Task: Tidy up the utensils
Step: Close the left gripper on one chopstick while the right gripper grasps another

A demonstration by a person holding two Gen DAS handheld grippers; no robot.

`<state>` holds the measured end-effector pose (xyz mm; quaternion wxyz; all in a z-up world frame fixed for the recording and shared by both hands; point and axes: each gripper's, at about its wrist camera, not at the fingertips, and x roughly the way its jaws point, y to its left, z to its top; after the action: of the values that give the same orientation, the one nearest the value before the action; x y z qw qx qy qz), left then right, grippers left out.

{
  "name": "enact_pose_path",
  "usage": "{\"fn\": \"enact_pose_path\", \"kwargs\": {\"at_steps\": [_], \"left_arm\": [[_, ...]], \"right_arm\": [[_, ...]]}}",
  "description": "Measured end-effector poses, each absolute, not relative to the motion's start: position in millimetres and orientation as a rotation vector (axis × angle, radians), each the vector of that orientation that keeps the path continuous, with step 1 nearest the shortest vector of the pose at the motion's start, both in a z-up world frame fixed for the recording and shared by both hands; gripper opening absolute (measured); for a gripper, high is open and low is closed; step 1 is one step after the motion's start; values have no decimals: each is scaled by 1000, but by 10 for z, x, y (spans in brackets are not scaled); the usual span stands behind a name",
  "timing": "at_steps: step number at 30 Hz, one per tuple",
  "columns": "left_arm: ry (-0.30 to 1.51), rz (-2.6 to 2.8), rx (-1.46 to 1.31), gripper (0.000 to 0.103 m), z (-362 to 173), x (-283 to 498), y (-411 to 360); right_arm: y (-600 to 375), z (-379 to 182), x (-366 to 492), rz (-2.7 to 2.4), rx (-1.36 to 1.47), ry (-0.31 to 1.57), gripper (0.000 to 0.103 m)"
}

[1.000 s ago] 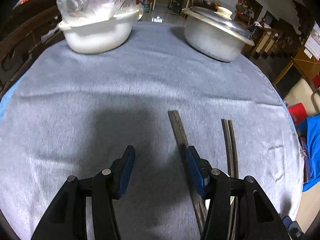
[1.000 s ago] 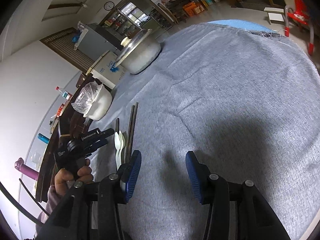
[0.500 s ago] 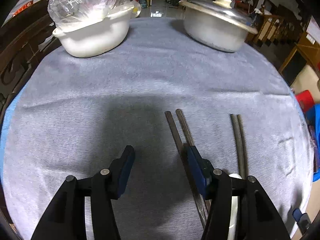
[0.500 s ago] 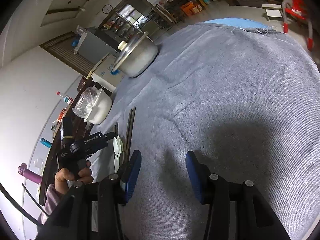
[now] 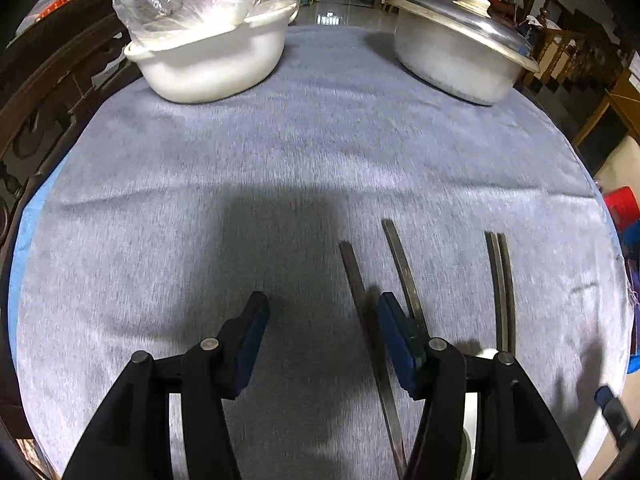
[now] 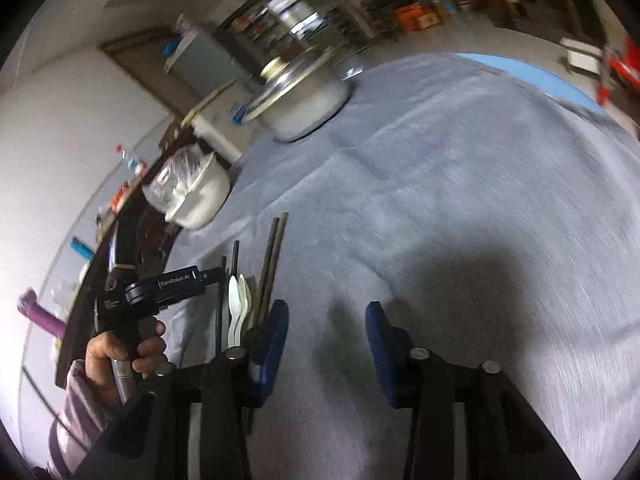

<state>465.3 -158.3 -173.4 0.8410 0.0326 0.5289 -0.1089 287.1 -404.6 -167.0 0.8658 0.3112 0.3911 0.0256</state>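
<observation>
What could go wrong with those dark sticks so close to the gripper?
The left gripper is open, and its right finger sits over the two splayed chopsticks. Closing now might catch only one, or nudge both further apart. They could also slide into the neat pair or the white spoons beside them.

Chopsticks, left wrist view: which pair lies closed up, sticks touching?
The right-hand pair, side by side. The left pair is splayed, tips apart, beside the left tongs.

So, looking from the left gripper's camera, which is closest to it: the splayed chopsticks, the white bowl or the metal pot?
1. Splayed chopsticks, right beside the left gripper.
2. White bowl, far left.
3. Metal pot, far right; too close to the bowl to rank surely.
</observation>
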Motion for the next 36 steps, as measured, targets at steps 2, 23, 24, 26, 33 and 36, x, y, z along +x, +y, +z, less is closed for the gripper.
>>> {"fn": "enact_pose_path", "kwargs": {"at_steps": [2,23,24,26,33,36], "left_arm": [[1100,-236,83,55,-1744,4666,-1604],[1057,-514,148,12,-1723,4733,-1321],[1057,-514,148,12,-1722,4733,-1323],[1065,-508,146,12,-1718,4743,-1337],[1101,-479,117,12,-1719,4813,-1348],[1095,-467,131,12,-1722,4812,-1376]], "right_arm": [[-3993,-1656,3189,96,629,863,40],[-3406,-1888,4774,-57,361,1229,16],[-3365,-1882,4781,-63,326,1227,16],[-3327,-1874,4791,-66,284,1237,16],[-3499,-1923,4725,-26,370,1258,1],[-3642,-1906,4679,-41,455,1241,6]]}}
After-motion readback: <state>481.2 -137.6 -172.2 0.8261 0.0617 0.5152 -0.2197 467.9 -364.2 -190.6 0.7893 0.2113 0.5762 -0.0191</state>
